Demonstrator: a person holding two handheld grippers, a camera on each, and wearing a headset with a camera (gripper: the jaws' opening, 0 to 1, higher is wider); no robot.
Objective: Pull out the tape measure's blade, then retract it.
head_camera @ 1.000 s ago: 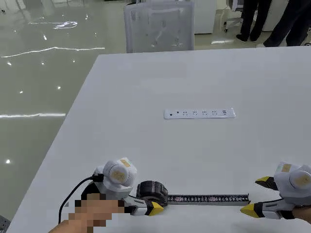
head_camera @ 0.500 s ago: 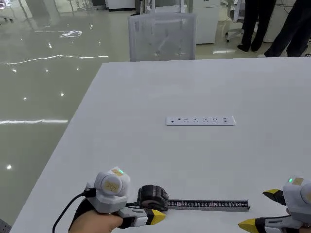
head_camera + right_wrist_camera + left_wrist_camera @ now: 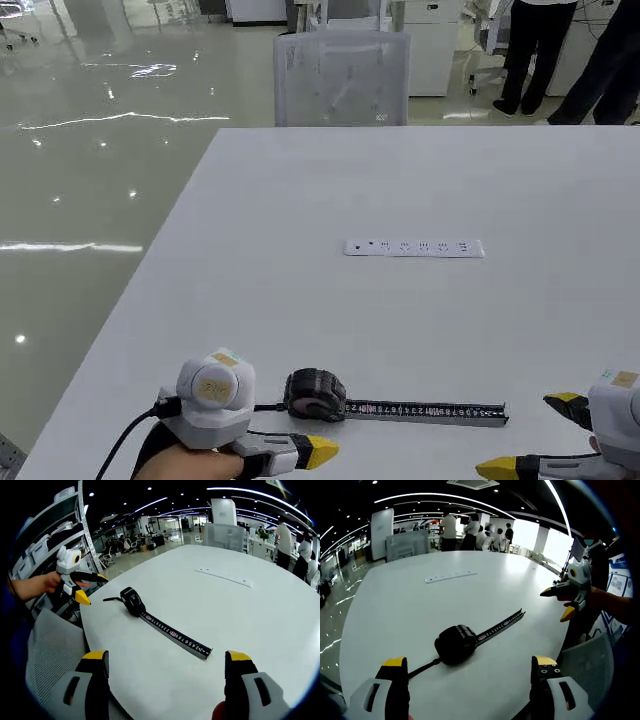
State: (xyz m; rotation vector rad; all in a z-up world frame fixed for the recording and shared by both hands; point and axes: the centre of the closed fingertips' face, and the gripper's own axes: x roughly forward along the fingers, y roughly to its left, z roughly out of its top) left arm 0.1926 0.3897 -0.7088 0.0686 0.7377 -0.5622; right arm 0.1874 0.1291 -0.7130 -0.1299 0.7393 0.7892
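Our left tool (image 3: pixel 470 662) has its jaws spread wide, with both yellow tips over the white tabletop (image 3: pixel 385 605) and touching nothing. Just beyond them lies the black tape measure (image 3: pixel 456 642), its blade (image 3: pixel 501 626) drawn out flat toward the upper right. A thin black strap (image 3: pixel 422 668) trails from the case toward the left jaw. Past the blade's end we see the right tool (image 3: pixel 555 606), jaws apart and clear of the blade. A white power strip (image 3: pixel 450 576) lies farther on.

Power strip (image 3: pixel 414 248), table (image 3: pixel 300 200), seemingly mesh chair (image 3: pixel 342 78)
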